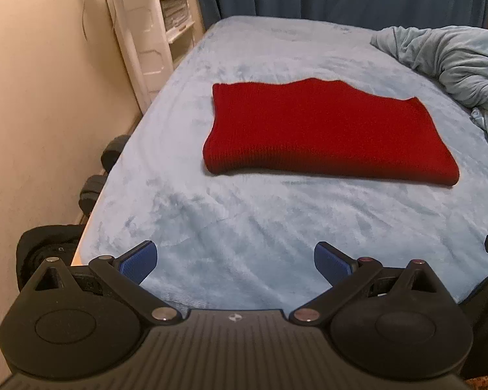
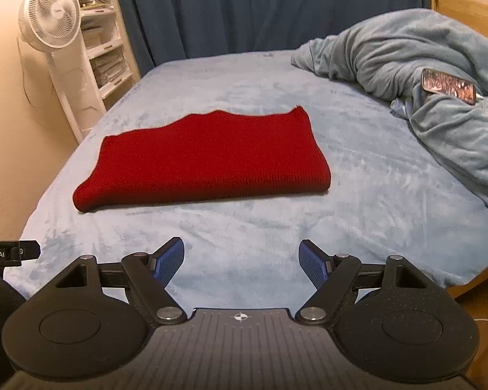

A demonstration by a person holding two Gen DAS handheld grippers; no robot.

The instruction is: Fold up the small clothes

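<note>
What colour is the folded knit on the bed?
Solid dark red, no pattern. The knit shows best in the right wrist view.

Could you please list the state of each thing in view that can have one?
Red knit garment: folded, flat on the bed.
Left gripper: jaws open, empty.
Right gripper: jaws open, empty.
Blue blanket: bunched up.
Phone: screen lit, lying on the blanket.
Curtain: drawn.

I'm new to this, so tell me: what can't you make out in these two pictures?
- Red knit garment: its type and inner layers, hidden by its own fold in both views.
- Phone screen: too small, right wrist view.
- Shelf contents: blurred, partly behind the fan.
</note>
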